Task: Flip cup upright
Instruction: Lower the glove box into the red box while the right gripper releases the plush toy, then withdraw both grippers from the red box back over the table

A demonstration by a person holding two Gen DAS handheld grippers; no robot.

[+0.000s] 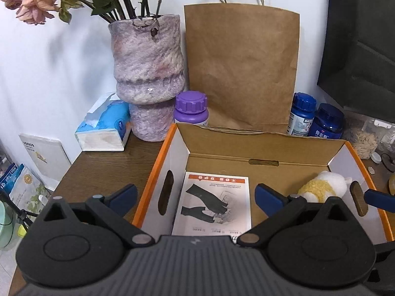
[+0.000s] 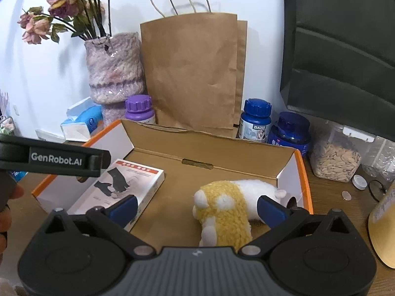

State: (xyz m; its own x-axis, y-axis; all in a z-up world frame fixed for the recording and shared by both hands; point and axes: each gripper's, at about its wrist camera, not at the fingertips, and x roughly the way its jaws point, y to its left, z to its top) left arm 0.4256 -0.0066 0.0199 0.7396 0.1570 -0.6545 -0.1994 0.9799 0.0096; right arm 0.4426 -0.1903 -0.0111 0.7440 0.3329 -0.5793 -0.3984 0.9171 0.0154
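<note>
**A:** How were the fingers set?

**B:** Both pairs stood wide apart and held nothing. The left gripper [image 1: 196, 197] hung over the left half of the cardboard box [image 1: 150, 172], with a white printed carton [image 1: 214, 202] lying below the gap. Its left finger was outside the box's orange rim and its right finger inside.

**A:** And the right gripper?

**B:** The right gripper [image 2: 197, 208] was spread just as far, over the box's right half. A yellow and white plush toy [image 2: 222, 204] lay on the box floor between its fingers, seemingly below them. I could not tell whether its right finger touched the toy.

**A:** Any room to move?

**B:** The box floor between carton and toy was bare. Beyond the far wall it was crowded: a paper bag [image 1: 242, 61], a purple vase [image 1: 148, 61], and capped bottles [image 2: 256, 120] close together. A jar of seeds [image 2: 333, 157] stood on the table [image 2: 333, 197] to the right.

**A:** Where was the cup?

**B:** I could not pick it out for certain. A tan rounded object [image 2: 381, 236], cut off by the right wrist view's right edge, sat on the table outside the box. It might have been the cup, but its shape and orientation were unclear.
</note>
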